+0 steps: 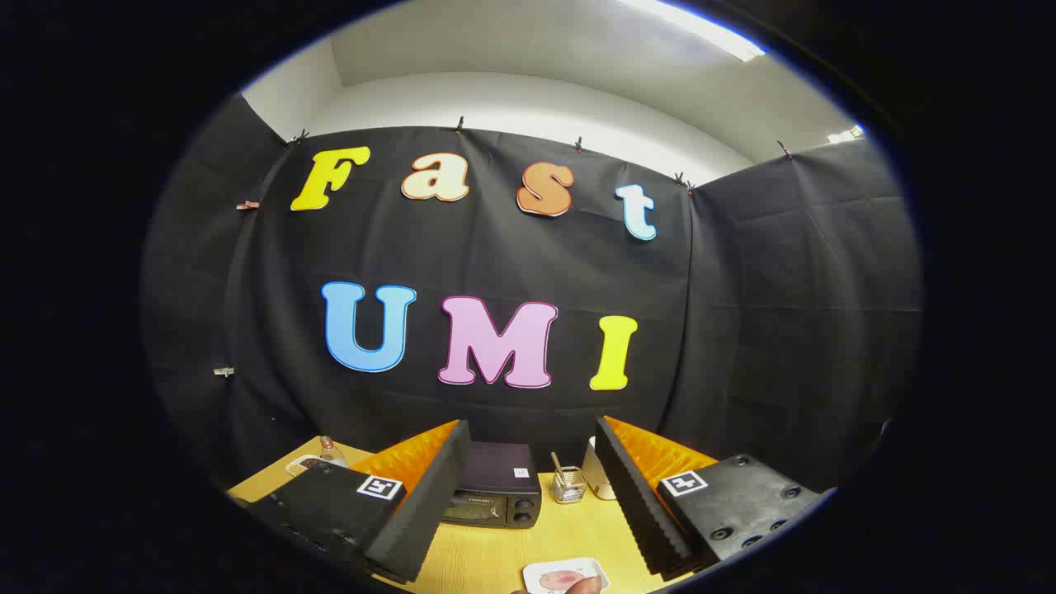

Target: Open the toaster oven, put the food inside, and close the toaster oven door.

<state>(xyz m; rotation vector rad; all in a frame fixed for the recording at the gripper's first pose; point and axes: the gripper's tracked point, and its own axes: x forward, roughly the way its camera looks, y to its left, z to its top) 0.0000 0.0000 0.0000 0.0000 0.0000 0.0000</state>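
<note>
Gripper view shows the tongs (528, 487) wide open and empty, aimed at the closed toaster oven (495, 493) beyond them on the bench (487, 561); the food (559, 579) waits on a plate (540, 568) nearer.

Toaster oven at the back of the table, gripper fingers spread before it.

The toaster oven (493, 493) stands on the table (487, 557) toward its back edge, door closed, beyond the gripper (528, 487). Right of it sit a wire basket (568, 485) and a white container (596, 477). A plate (565, 573) of food (559, 581) lies at the front edge.
</note>
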